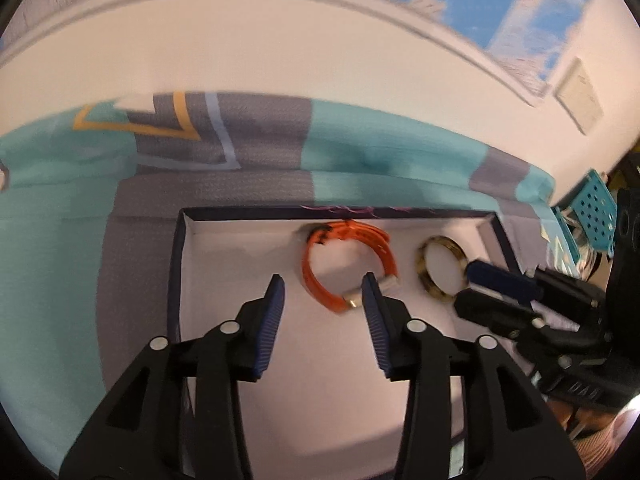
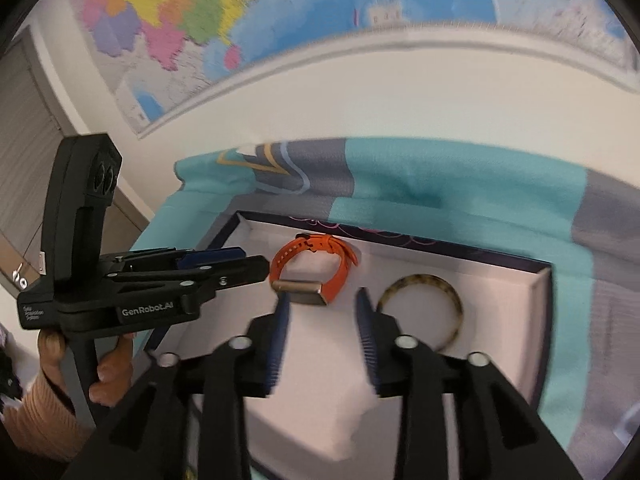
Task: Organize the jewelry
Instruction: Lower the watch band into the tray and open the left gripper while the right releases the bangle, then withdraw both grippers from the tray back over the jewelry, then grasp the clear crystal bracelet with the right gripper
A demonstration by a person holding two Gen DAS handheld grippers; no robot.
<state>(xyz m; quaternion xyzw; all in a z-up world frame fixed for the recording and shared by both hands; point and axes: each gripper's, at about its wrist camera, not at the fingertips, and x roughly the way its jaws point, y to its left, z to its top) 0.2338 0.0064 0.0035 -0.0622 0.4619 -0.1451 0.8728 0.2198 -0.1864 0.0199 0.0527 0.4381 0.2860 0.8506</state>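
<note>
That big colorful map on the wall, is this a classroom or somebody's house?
Probably a room at home, maybe a bedroom or study. The wall map hangs above a patterned teal cloth, and a jewelry box sits on it.

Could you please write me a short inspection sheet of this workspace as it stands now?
Surface: teal and grey patterned cloth under everything.
Job's things: orange strap watch and mottled tortoiseshell bangle lie apart inside the shallow dark-rimmed white-lined box.
Clutter: perforated teal plastic basket past the box.
Grippers: left hand-held gripper open, nothing between its pads; right hand-held gripper open, empty.
Cables: nothing seen.
Surroundings: coloured wall map on a white wall.
</note>
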